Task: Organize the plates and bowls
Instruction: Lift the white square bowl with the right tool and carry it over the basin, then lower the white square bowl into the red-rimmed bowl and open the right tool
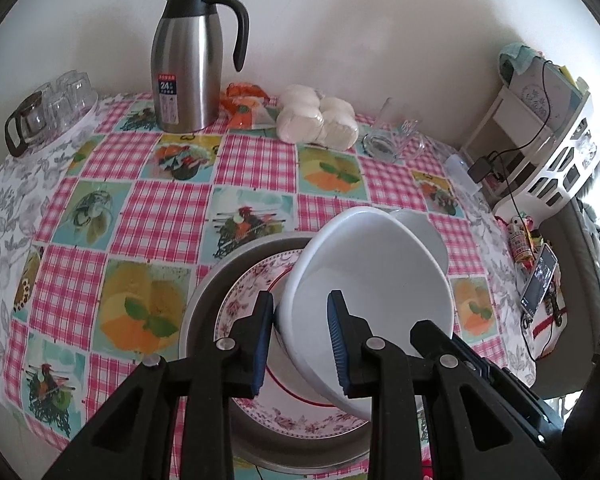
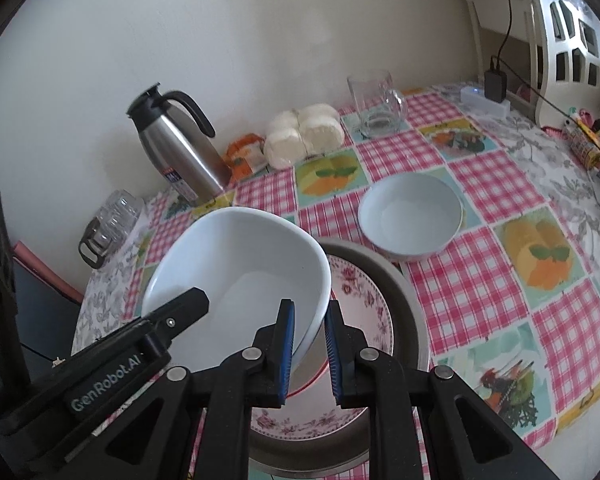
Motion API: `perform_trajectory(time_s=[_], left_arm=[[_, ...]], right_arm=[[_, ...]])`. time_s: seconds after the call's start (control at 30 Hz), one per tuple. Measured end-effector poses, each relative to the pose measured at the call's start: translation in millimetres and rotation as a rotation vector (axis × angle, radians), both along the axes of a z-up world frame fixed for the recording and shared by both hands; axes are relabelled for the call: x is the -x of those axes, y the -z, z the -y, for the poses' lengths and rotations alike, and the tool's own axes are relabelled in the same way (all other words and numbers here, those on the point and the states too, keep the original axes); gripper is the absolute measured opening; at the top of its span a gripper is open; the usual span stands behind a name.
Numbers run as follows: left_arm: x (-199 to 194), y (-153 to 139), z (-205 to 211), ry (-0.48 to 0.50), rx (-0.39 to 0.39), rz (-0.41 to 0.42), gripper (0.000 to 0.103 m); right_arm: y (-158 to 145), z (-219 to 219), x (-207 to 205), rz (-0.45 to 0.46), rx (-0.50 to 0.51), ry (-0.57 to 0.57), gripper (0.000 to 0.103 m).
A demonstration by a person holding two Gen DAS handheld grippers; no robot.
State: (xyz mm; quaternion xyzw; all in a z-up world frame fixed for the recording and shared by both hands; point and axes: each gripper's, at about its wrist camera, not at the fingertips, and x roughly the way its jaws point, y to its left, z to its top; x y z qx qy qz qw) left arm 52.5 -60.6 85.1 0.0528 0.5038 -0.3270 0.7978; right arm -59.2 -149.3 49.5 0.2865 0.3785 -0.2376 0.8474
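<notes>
A white bowl is held tilted in the air over a floral plate, which lies inside a wider grey dish on the tabletop. The bowl is carried from both sides at once. The left hand-held gripper is clamped on the near-left part of the rim, one pad outside the wall and one inside. The right hand-held gripper is clamped on the opposite part of the rim in the same way, its jaws drawn nearly together on the thin wall. A second, smaller bowl stands upright on the tabletop beyond the grey dish, apart from it.

The held bowl appears to be glazed ceramic or glass: stiff, smooth and probably slippery under the ribbed pads, and likely to chip if knocked on the plate or the dish. Its weight is judged to be moderate, which would explain the two-sided hold. The rim is the only part thin enough to be pinched, so the grip is best kept there, on opposite sides, with the pads set well down over the wall. Because the bowl is tilted, a slip toward its low edge is the main risk; it should be levelled before being set down gently on the plate.
</notes>
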Motion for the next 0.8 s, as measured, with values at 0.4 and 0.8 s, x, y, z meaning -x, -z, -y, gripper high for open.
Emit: perform_trajectory(time_s=[0.4,0.8], left_arm=[[-0.9,10.7,5.9,0.009,-0.042,-0.036,0.030],[-3.3,18.8,8.7,0.006,-0.074,-0.061,0.032]], right_arm=[[8.3,-0.3,-3.2,-0.039,-0.011,0.006,0.019],[11.9,0.0,-4.0,-0.045,-0.022,0.004,0.020]])
